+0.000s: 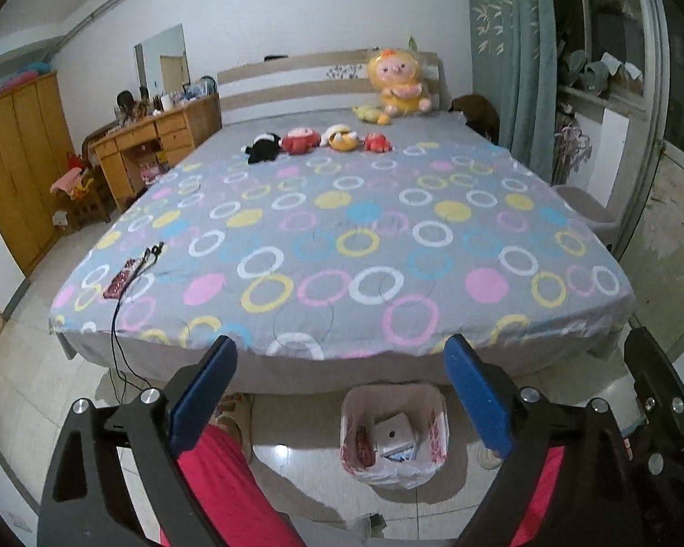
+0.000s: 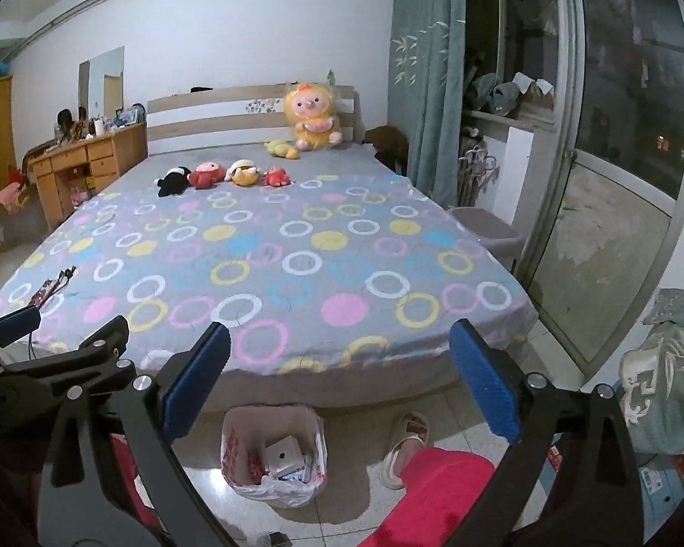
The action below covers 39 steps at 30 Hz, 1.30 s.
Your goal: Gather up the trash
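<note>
A trash bin (image 1: 394, 437) lined with a white and red plastic bag stands on the tiled floor at the foot of the bed, with a white box and scraps inside. It also shows in the right wrist view (image 2: 273, 453). My left gripper (image 1: 339, 392) is open and empty, held above the bin. My right gripper (image 2: 339, 383) is open and empty, to the right of the left one. The left gripper shows at the left edge of the right wrist view (image 2: 18, 323).
A large bed (image 1: 342, 237) with a grey circle-patterned sheet fills the middle. A phone with a black cable (image 1: 125, 273) lies at its near left corner. Plush toys (image 1: 314, 139) sit near the headboard. A slipper (image 2: 406, 446) and my red-trousered legs are beside the bin.
</note>
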Tool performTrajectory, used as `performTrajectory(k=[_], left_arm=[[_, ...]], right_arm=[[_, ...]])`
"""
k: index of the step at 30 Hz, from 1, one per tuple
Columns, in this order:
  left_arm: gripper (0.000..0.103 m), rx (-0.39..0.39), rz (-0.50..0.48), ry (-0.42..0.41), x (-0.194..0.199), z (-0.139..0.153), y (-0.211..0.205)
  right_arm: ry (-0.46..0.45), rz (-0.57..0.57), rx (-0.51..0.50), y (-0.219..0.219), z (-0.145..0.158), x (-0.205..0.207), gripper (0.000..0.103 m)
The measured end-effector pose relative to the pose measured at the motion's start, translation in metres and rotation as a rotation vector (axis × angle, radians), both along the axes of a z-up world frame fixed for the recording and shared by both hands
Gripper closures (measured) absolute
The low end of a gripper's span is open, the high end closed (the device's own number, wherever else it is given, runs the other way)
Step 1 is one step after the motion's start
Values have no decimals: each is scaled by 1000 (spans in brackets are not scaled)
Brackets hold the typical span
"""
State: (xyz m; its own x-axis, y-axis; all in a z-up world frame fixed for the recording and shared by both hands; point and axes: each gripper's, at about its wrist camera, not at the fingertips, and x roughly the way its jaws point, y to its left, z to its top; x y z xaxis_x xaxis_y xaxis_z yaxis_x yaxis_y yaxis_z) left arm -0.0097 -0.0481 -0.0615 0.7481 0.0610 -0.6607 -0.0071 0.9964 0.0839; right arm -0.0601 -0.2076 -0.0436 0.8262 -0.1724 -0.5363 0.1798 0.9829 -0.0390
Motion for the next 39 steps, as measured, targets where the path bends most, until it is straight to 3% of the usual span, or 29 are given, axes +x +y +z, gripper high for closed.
performTrajectory(k=[39], left_arm=[[12, -9, -25, 2, -11, 18, 5]], right_arm=[[-42, -39, -5, 0, 25, -16, 8]])
